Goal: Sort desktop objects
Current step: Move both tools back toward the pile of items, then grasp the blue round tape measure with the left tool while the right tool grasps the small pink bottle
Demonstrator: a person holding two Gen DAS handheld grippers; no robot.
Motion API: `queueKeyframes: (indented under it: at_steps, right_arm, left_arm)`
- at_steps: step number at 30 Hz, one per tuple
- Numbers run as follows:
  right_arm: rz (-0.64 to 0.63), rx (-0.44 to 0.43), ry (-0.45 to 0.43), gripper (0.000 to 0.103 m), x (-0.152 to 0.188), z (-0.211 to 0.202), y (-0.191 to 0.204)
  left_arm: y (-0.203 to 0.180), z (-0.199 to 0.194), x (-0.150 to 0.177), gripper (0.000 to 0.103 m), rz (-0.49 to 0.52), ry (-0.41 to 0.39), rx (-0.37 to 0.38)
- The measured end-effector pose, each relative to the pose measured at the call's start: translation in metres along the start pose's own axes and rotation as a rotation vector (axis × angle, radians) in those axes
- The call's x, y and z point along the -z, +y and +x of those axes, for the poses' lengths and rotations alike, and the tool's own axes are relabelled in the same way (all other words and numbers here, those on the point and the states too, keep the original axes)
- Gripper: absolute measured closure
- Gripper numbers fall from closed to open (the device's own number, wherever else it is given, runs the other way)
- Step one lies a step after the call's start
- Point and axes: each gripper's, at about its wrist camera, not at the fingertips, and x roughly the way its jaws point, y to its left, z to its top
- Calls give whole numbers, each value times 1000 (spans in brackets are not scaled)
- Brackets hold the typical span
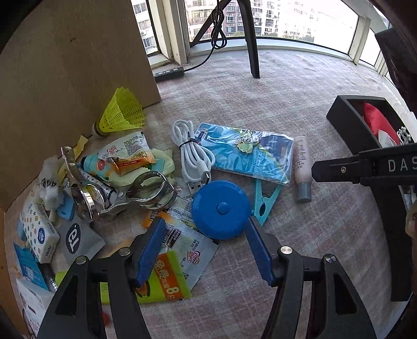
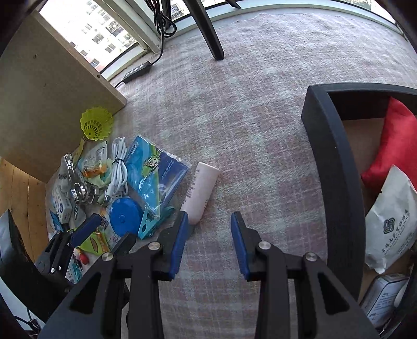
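Pinkish carpet (image 2: pixel 260 109) beside sunlit windows (image 1: pixel 299 18)

Both wrist cameras look steeply down at close range, sharing the blue round case (image 1: pixel 221 210) and pink tube (image 2: pixel 200 192).

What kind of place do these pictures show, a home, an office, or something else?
Probably a room in a high-rise flat, with the work done on the floor: a pinkish woven carpet carries the clutter, curved windows look out on apartment blocks, and a black power strip lies by the window.
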Motion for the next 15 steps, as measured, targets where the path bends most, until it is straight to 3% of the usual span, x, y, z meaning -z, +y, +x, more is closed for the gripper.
queueKeyframes:
  at_steps: [15]
  right_arm:
    - [-64, 42, -6, 69, -11, 6, 20]
  left_arm:
    - [-13, 17, -14, 46, 3, 7, 23]
